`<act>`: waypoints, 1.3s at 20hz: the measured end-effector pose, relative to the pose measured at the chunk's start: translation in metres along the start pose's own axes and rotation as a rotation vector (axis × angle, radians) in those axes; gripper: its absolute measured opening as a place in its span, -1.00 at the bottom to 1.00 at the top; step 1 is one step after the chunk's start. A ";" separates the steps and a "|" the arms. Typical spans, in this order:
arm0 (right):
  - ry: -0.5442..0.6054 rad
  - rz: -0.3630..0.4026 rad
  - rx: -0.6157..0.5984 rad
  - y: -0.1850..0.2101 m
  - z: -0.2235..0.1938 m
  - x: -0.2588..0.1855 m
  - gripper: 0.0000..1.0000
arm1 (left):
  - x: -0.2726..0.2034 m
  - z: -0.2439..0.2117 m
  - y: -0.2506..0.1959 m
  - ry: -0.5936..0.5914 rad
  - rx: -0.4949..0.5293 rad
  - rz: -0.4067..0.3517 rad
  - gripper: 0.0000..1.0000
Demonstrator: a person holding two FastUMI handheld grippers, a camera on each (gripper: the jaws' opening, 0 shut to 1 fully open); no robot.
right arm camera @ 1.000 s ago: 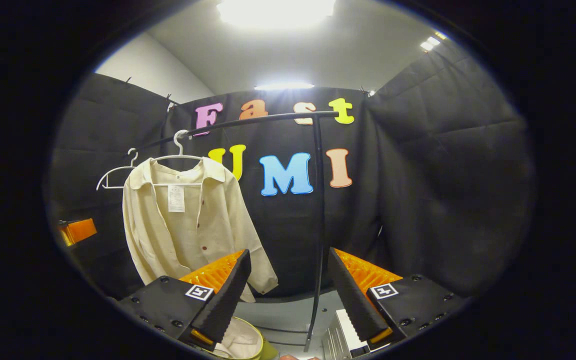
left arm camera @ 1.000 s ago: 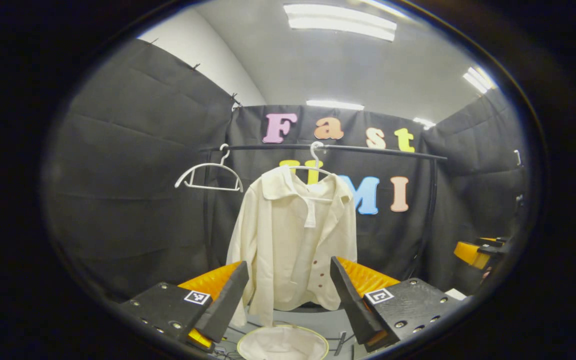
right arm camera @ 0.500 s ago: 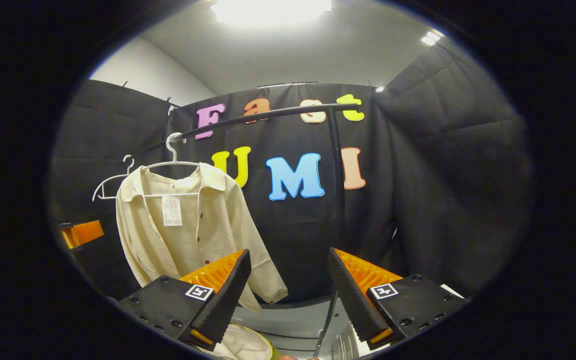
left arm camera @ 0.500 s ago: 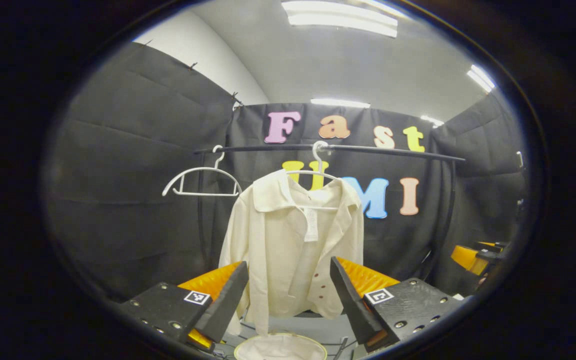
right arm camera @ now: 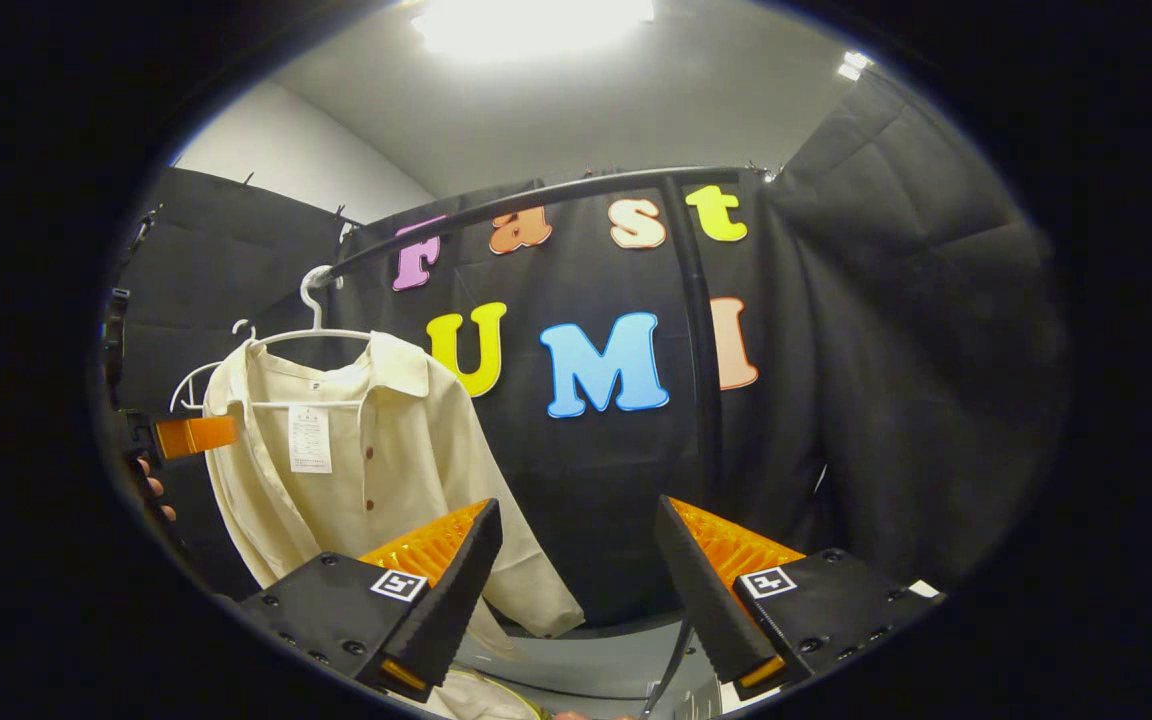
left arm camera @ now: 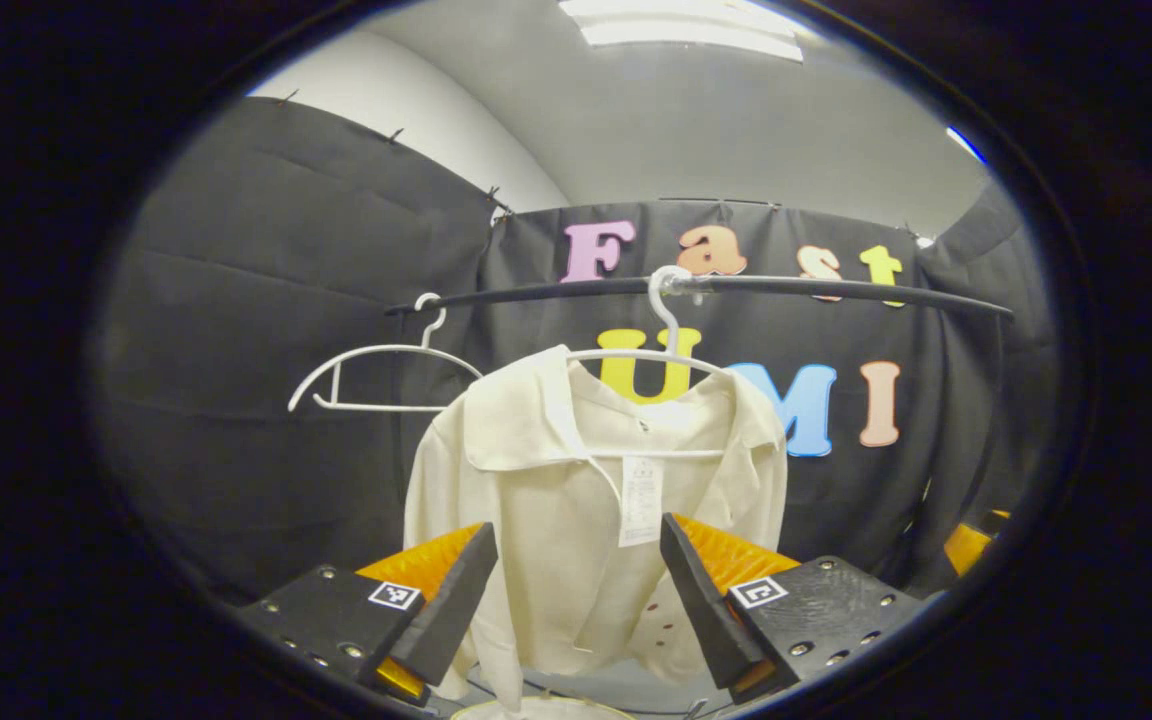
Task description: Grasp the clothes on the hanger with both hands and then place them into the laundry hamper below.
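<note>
A cream button-up shirt [left arm camera: 556,520] hangs on a white hanger [left arm camera: 663,350] from the black rail [left arm camera: 786,288]. My left gripper [left arm camera: 576,527] is open right in front of the shirt's chest, apart from the cloth. In the right gripper view the shirt [right arm camera: 376,470] hangs to the left, and my right gripper [right arm camera: 576,515] is open off its right side, facing the wall. The left gripper [right arm camera: 194,436] and a hand [right arm camera: 150,492] sit beside the shirt's far shoulder. The hamper's rim [left arm camera: 536,708] peeks in below, and the hamper [right arm camera: 471,702] lies under the shirt's sleeve.
An empty white hanger [left arm camera: 376,365] hangs on the rail left of the shirt. The rack's upright post [right arm camera: 706,400] stands just beyond my right gripper. The other gripper [left arm camera: 966,545] shows at the far right edge. Black cloth walls close in all around.
Both grippers have risen and come closer to the shirt, which now looks larger. The hamper has slid almost out at the bottom. Both stay open.
</note>
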State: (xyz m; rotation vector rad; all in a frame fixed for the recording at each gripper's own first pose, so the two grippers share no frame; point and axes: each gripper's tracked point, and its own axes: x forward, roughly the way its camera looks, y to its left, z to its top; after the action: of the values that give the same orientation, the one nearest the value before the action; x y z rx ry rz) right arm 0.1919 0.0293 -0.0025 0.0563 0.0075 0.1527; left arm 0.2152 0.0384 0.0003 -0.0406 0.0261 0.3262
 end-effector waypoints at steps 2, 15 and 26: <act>0.000 0.022 -0.004 -0.001 0.000 0.010 0.95 | 0.022 -0.006 -0.005 0.027 -0.010 0.015 0.90; 0.103 0.167 0.054 0.006 -0.035 0.055 0.95 | 0.093 -0.006 0.064 0.020 0.086 0.316 0.82; 0.205 0.287 0.013 0.039 -0.073 0.054 0.95 | 0.093 0.015 0.077 -0.043 0.118 0.262 -0.87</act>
State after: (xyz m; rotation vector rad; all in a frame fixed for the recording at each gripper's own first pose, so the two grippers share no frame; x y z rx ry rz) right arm 0.2386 0.0802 -0.0736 0.0539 0.2059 0.4449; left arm 0.2789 0.1420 0.0091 0.0876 0.0077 0.5870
